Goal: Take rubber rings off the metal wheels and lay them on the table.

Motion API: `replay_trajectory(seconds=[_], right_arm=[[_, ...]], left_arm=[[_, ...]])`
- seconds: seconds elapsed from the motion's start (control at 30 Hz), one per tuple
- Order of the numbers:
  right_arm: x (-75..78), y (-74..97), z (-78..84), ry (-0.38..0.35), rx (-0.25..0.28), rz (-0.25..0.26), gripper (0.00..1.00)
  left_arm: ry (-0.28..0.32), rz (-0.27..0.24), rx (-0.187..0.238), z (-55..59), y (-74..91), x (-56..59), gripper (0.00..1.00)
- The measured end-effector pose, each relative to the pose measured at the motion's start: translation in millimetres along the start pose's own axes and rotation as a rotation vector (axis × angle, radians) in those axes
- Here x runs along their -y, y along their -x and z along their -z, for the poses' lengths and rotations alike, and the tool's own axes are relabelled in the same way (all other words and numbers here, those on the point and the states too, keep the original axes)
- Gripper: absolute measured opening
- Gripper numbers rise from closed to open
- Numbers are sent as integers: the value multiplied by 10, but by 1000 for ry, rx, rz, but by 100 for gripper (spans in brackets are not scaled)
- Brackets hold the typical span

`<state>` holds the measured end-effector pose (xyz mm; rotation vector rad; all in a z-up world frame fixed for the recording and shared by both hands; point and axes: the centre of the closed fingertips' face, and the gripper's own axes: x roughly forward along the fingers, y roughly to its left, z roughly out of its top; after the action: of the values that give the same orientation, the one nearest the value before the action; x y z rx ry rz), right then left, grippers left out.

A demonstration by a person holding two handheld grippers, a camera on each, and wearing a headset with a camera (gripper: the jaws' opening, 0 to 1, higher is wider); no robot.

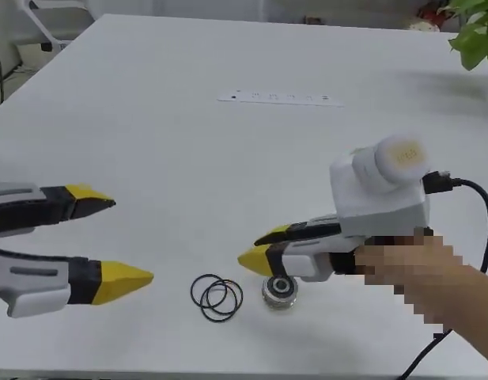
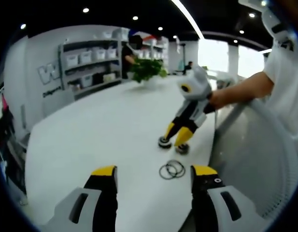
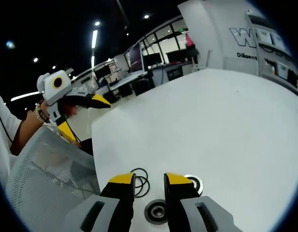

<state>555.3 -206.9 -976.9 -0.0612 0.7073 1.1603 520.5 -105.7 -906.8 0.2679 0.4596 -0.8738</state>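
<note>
Left tool (image 1: 131, 240): jaws held wide, nothing gripped.
Right tool (image 1: 250, 248): jaws narrowly parted, positioned over wheel (image 1: 280, 290).
Rings (image 1: 217, 297): laid on worktop (image 1: 228, 158), beside wheel.

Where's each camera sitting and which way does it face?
Head view: on the headset, looking down at table, rubber rings, left claw, right claw; a forearm shows.
Left gripper view: on left claw, facing right claw and two wheels; own jaws show.
Right gripper view: on right claw, facing left claw; own jaws show.
All share the rubber rings.
</note>
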Motion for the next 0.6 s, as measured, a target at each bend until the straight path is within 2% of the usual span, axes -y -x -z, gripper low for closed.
replay_trajectory(seconds=[0.13,0.3,0.4,0.6], right_arm=[[82,37,-10,-15,11,20,22],[183,71,8,-32,13,49,21],[259,81,35,-46,10,62,20],[369,97,106,-69,-6,97,19]], left_arm=[[-31,7,29,-191,-73,-47,62],[-85,30,38,-365,-204,-58,62],[-107,48,52,-472,-284,-44,61],[-178,98,73,-673,-543,23,59]])
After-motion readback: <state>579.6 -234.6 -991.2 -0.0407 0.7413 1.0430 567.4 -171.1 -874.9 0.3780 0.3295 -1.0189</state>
